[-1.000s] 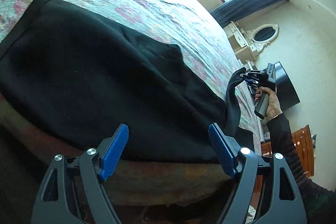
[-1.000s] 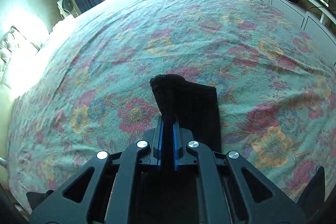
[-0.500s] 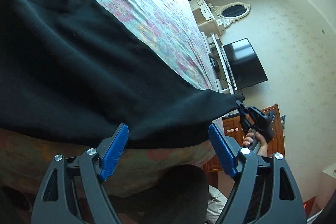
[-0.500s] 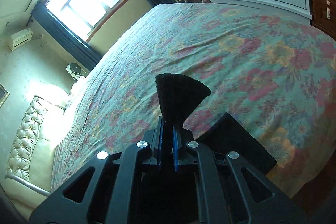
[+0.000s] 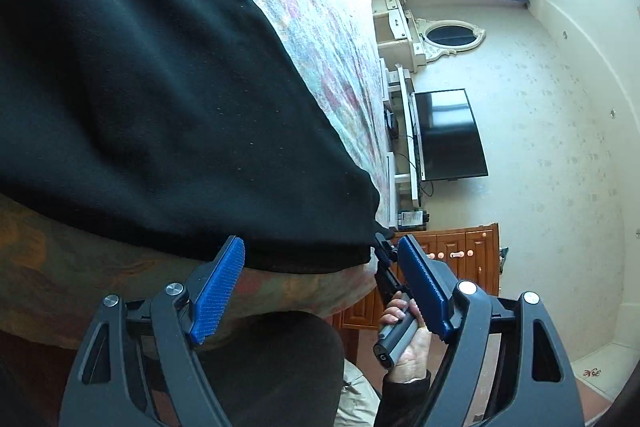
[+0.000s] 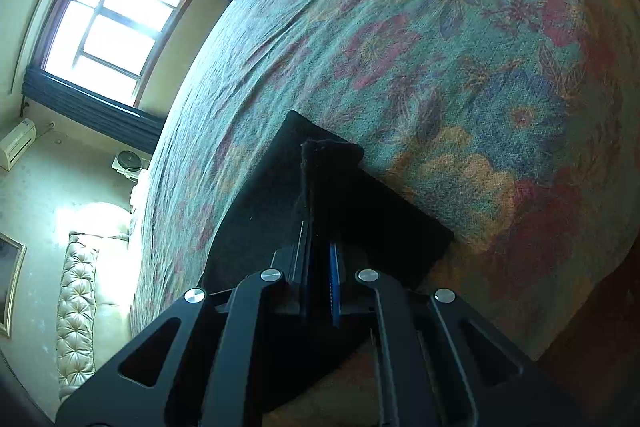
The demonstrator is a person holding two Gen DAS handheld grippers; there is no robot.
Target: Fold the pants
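Black pants (image 5: 160, 87) lie spread on the flowered bedspread (image 5: 312, 11), their lower edge hanging over the bed's near side. My left gripper (image 5: 320, 267) stands open just below that hanging edge, with no cloth between its blue pads (image 5: 218, 287). My right gripper (image 6: 320, 227) is shut on a corner of the pants (image 6: 332, 163), which sticks up past the fingertips. In the left wrist view the right gripper (image 5: 384, 255) pinches that corner at the bed's edge, with a hand (image 5: 404, 339) on its handle.
A television (image 5: 448, 135) hangs on the wall above a white unit (image 5: 404, 147), with a wooden cabinet (image 5: 452, 259) beside the bed's corner. A window (image 6: 116, 23), dark curtains and a tufted headboard (image 6: 76, 311) lie beyond the bed. A dark knee (image 5: 280, 355) is under the left gripper.
The right gripper carried the pants corner outward and down to the bed's edge, pulling the cloth flat. The left gripper swung along the bed side, staying open.
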